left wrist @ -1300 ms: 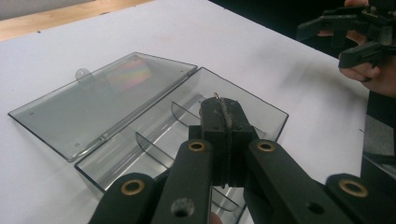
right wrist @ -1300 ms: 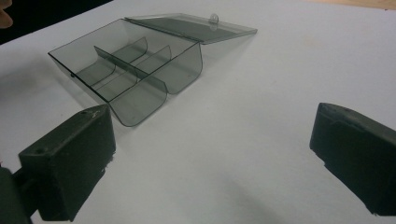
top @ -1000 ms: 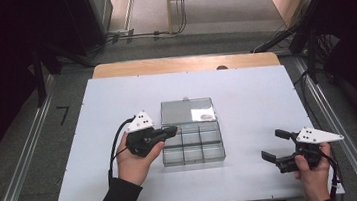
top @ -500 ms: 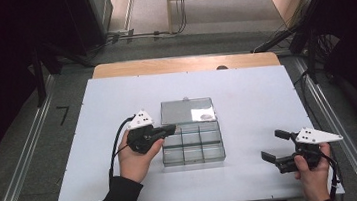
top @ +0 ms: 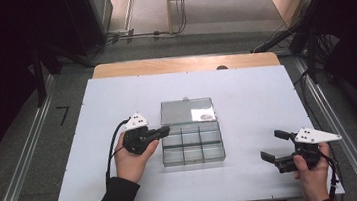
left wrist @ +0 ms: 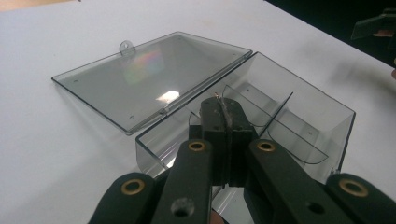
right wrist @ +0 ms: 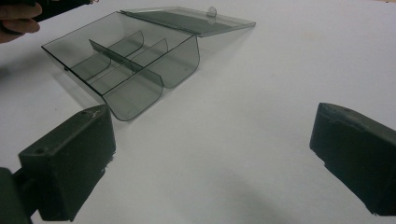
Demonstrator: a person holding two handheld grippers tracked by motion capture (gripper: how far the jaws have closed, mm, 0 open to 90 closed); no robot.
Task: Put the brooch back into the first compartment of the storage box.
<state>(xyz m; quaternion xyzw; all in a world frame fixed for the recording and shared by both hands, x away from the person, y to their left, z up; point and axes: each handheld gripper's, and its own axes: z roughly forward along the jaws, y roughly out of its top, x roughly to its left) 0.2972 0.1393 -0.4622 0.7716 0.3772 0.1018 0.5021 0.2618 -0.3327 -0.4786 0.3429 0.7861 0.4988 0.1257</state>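
The left claw (left wrist: 223,109) is clenched on a thin sliver of something too small to name, its tips poised at the near rim of the clear divided box (left wrist: 299,116). In the high view that claw (top: 162,131) sits just left of the box (top: 192,144) at frame centre, whose lid (top: 187,111) lies flat open behind. The right claw (top: 273,147) is released, jaws wide apart, at lower right, well apart from the box on the white bench (top: 246,93).
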